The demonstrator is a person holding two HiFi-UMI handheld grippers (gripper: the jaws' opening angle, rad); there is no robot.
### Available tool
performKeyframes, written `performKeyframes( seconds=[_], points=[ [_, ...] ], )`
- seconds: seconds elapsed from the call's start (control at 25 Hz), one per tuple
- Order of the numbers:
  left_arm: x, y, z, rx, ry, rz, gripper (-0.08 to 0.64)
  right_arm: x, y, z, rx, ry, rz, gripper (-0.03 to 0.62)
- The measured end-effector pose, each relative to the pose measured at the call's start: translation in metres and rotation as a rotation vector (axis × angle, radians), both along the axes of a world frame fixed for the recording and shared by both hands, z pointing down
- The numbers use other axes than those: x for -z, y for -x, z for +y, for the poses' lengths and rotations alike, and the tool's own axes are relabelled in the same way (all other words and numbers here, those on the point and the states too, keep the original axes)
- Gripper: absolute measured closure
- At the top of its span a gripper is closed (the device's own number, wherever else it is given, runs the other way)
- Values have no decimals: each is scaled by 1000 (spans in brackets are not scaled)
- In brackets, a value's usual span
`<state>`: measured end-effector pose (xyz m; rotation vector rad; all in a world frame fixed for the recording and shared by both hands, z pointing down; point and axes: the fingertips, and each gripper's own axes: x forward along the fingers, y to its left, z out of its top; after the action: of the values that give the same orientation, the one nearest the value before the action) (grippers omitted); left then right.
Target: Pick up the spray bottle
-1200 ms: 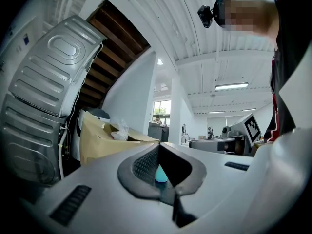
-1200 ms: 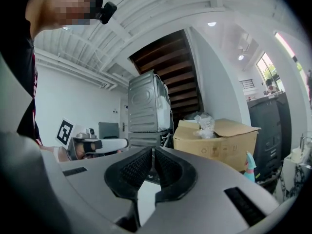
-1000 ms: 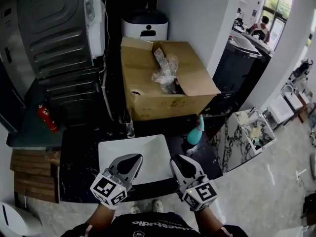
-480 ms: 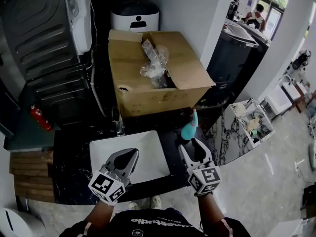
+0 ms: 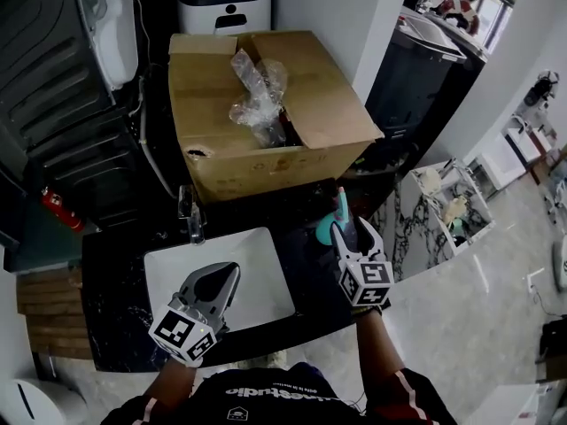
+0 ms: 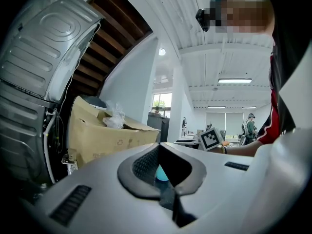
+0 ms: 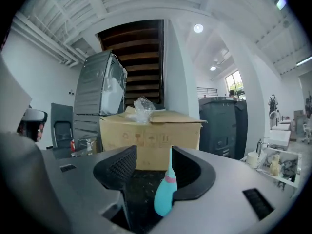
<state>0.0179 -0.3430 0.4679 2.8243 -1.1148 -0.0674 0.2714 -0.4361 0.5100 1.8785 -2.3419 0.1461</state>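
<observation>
Right gripper (image 5: pixel 348 228) is nearer: fingers opening wide, bottle (image 7: pixel 165 196) upright on desk (image 5: pixel 120 273) between them, closer to the right finger, not gripped. Left gripper (image 5: pixel 221 273) fingers together, empty, over sink (image 5: pixel 168 268).

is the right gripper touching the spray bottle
Cannot tell: right gripper view shows spray bottle between the right gripper's opening jaws, overlapping one; no clear gap.

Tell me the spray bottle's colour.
The spray bottle is teal with a pink band at the neck; it shows best in the right gripper view.
</observation>
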Motion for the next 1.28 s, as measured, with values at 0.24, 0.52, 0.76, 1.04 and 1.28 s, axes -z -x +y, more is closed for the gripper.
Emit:
performKeyframes(
  seconds=[0.24, 0.52, 0.76, 1.04, 1.28],
  points=[
    [-13, -7, -20, 2, 35, -27, 545, -36, -21, -47, -24, 63, -5, 354],
    [-23, -10, -33, 18, 74, -34, 545, -66, -29, -79, -33, 121, 10, 365],
    [-24, 1, -33, 42, 80, -29, 545, -70, -33, -85, -38, 133, 26, 460],
    [-11, 11, -18, 51, 52, -23, 545, -52, -25, -71, -17, 113, 39, 463],
    [8, 28, 2, 65, 11, -16, 545, -6, 5, -41, 47, 51, 30, 463]
  ],
)
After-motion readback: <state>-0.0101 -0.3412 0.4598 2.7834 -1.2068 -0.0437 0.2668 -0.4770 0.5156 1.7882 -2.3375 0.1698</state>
